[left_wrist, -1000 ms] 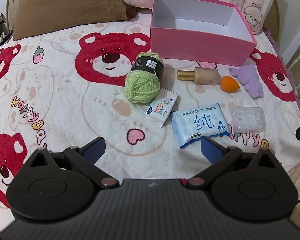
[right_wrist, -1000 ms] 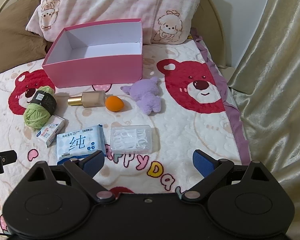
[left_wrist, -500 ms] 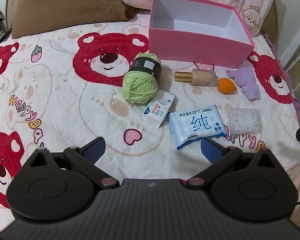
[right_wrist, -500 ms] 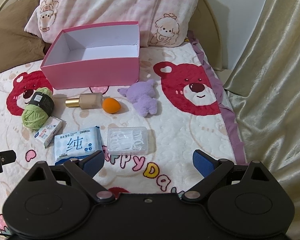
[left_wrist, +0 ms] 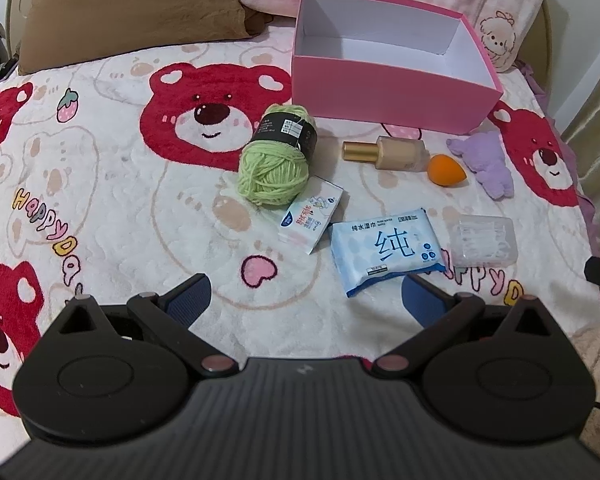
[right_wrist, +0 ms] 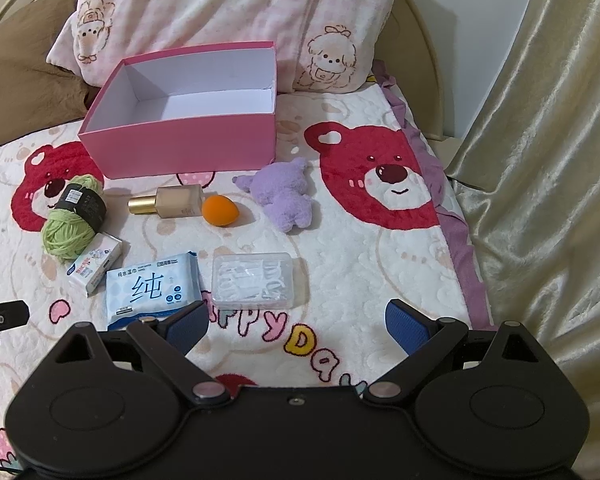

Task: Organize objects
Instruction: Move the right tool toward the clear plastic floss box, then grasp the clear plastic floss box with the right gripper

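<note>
Hovering over the bed, both claws wait with fingers spread wide and nothing between them. Left claw (left_wrist: 304, 296) has the wipes pack (left_wrist: 386, 249) just ahead at one o'clock; right claw (right_wrist: 298, 322) has the clear plastic case (right_wrist: 254, 280) near at eleven o'clock. Everything lies in a loose band on the blanket (left_wrist: 120, 200): green yarn (left_wrist: 274, 166) touching the small tissue pack (left_wrist: 312, 218), then the bottle (left_wrist: 384, 152), orange sponge (left_wrist: 446, 170) and purple plush toy (left_wrist: 484, 160) trailing toward three o'clock. At twelve o'clock sits the pink box (left_wrist: 384, 92), open and empty, probably the destination. Nothing packed yet, I'd say.
</note>
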Demonstrator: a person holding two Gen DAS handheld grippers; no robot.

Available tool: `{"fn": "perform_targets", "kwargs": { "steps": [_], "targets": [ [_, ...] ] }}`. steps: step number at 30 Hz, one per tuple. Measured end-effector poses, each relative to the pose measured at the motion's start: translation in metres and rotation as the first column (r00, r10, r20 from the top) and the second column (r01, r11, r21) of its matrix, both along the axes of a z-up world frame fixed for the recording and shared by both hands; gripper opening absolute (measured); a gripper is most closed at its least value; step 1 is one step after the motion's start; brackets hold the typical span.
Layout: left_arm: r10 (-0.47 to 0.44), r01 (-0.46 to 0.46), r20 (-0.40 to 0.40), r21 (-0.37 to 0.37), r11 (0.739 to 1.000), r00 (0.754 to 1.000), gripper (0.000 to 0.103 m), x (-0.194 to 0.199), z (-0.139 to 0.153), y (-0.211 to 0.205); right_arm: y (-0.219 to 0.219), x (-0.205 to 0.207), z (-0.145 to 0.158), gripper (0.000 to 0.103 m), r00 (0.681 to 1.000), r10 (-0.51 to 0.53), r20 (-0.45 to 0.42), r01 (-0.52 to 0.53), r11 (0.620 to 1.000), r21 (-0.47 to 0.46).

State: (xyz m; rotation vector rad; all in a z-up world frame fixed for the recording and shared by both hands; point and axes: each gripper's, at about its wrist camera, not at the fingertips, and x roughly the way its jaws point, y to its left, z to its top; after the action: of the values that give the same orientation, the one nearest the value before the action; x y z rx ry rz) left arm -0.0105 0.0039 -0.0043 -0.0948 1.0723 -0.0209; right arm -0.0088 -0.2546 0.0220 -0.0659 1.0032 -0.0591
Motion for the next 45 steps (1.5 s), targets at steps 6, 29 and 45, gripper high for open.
{"fn": "perform_targets", "kwargs": {
  "steps": [6, 29, 45],
  "targets": [
    [-0.003, 0.003, -0.002, -0.003, 1.0, 1.0, 0.103, -0.001, 0.001, 0.0, 0.0, 0.0, 0.0, 0.097, 1.0, 0.003, 0.0, -0.003, 1.0, 0.0],
    [-0.107, 0.108, 0.049, -0.008, 0.994, 0.993, 0.1, 0.001, 0.027, -0.013, -0.012, 0.002, 0.026, 0.097, 0.997, 0.058, 0.058, -0.058, 0.998, -0.003],
    [-0.296, 0.3, 0.11, -0.022, 0.954, 0.949, 0.1, 0.058, 0.033, -0.089, -0.068, 0.032, -0.022, 0.097, 0.895, 0.424, 0.139, -0.446, 0.861, 0.246]
  ]
}}
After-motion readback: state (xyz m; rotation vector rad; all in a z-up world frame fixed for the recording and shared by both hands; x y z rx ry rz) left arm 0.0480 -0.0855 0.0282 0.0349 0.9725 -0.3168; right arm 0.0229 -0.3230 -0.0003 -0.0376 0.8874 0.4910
